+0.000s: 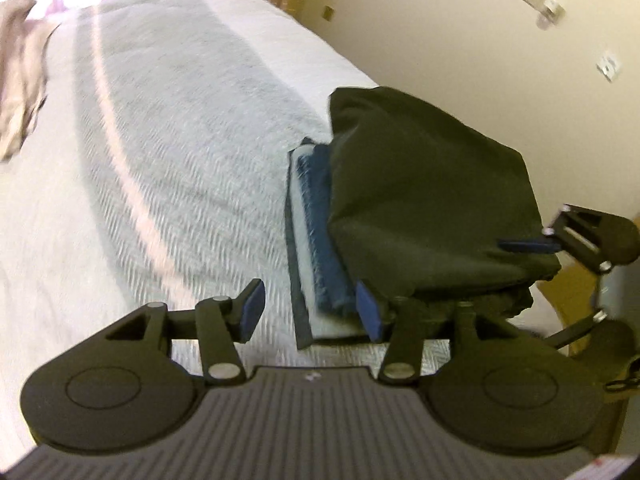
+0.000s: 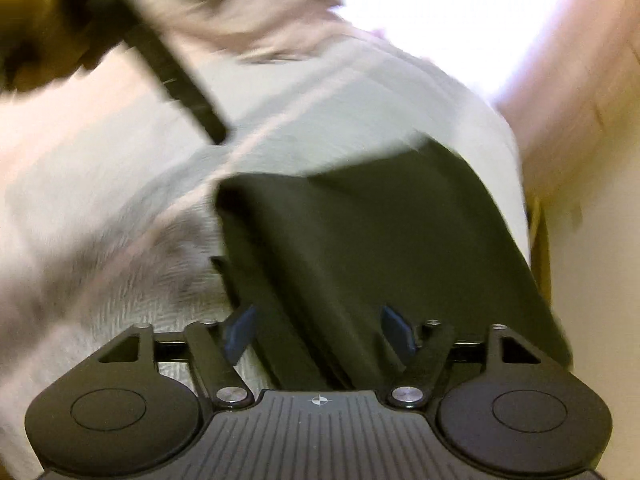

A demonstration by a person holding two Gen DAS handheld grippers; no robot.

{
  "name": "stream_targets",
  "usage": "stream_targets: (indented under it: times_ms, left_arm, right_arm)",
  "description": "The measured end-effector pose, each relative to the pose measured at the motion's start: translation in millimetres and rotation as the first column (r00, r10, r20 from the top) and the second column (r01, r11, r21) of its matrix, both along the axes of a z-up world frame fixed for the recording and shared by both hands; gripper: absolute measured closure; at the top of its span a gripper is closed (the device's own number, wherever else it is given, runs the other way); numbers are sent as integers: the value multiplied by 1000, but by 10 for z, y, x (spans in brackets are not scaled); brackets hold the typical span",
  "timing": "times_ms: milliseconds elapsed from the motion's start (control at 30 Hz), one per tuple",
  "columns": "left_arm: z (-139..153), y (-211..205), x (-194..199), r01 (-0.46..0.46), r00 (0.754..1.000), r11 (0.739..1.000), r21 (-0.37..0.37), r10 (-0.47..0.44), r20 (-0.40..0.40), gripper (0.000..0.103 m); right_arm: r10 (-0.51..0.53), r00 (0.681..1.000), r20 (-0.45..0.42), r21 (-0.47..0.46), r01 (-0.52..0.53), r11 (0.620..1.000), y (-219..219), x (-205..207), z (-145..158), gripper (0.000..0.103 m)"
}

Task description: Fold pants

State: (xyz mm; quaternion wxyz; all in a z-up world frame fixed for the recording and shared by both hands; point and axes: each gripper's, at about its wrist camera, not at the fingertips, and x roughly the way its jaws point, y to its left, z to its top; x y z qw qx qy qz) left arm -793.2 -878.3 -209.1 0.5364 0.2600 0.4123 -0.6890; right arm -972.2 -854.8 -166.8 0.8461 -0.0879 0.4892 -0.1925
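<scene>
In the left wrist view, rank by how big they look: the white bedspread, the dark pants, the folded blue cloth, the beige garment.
1. white bedspread
2. dark pants
3. beige garment, farther away and cut off, so unsure
4. folded blue cloth, partly covered

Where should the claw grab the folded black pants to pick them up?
Probably at the near folded edge of the black pants, coming in low from the front. That edge already sits between the open right claw fingers, thick enough to pinch all layers above the bed.
</scene>
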Motion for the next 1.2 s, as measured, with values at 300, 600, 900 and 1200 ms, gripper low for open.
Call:
stream_targets:
  times_ms: [300,600,900,1200]
  left_arm:
    - [-63,478,212,-91,995,996,-3,90,-34,52]
    - [-154,756,334,-131,990,991,10,132,-43,50]
    - [-73,807,57,-46,999,999,-6,46,-18,46]
    - [127,527,-253,13,1000,998,-63,-14,-12,46]
  right_arm:
    - [22,999,40,34,-23,999,-286,460,-155,81]
    - [-86,990,109,41,82,996,-262,604,-421,82]
    - [-38,993,114,3,38,999,-189,515,-418,76]
    - [-270,945,183,50,266,963,-96,-533,137,60]
